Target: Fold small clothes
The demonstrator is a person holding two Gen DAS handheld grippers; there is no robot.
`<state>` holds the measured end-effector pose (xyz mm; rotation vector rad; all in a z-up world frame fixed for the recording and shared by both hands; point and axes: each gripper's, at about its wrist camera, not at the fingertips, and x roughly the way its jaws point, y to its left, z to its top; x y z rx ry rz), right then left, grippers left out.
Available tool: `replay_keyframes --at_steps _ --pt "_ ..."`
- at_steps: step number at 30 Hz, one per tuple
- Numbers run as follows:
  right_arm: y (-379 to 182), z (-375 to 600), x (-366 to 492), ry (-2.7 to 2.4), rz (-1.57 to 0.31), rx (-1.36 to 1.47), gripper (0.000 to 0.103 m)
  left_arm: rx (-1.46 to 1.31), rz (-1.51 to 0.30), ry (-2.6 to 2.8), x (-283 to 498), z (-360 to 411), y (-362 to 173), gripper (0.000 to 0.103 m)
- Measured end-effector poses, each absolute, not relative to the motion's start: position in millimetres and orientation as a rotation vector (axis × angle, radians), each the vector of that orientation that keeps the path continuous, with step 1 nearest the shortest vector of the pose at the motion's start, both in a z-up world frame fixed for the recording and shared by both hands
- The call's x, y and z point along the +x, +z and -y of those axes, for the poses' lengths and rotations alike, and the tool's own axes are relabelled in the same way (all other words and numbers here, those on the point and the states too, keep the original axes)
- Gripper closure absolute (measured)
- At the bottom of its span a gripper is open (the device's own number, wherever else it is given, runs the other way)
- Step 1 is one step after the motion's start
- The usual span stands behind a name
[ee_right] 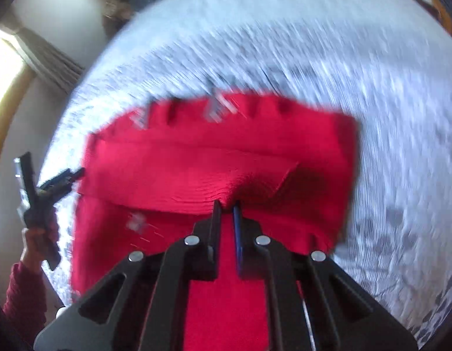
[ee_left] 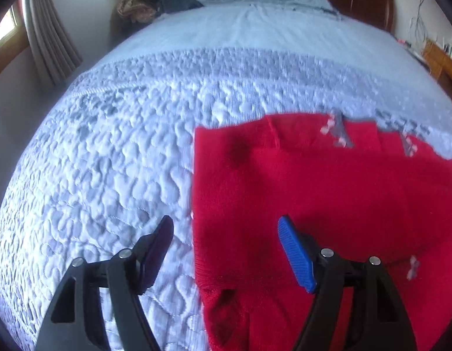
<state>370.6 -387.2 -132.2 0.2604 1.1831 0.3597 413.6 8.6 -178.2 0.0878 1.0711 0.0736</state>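
One red garment [ee_right: 214, 161] on the bed [ee_left: 114, 152] — right tool [ee_right: 226, 204] pinching its fold.

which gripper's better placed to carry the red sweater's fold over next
Right, probably. The right gripper is already shut on a pinched ridge of the red sweater. The left gripper hangs open, straddling the sweater's edge, gripping nothing.

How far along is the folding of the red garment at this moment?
Done: the red knit garment lies spread on the quilted bed cover, one layer already doubled over. In hand: the right gripper is shut on a pinch of its fabric, mid-fold; the view is blurred. The left gripper hangs open over the garment's edge, holding nothing. Left: finishing this fold and any further ones.
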Motion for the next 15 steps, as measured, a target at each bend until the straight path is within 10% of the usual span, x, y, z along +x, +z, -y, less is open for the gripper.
replay_keyframes --at_steps 4,15 --pt "-173.2 397.3 373.0 0.311 -1.266 0.254 0.065 0.075 -1.117 0.095 415.2 -10.8 -197.2 0.027" --pt "-165.2 431.9 399.1 0.314 -1.244 0.412 0.051 -0.017 -1.096 0.091 438.3 -29.5 -177.7 0.027"
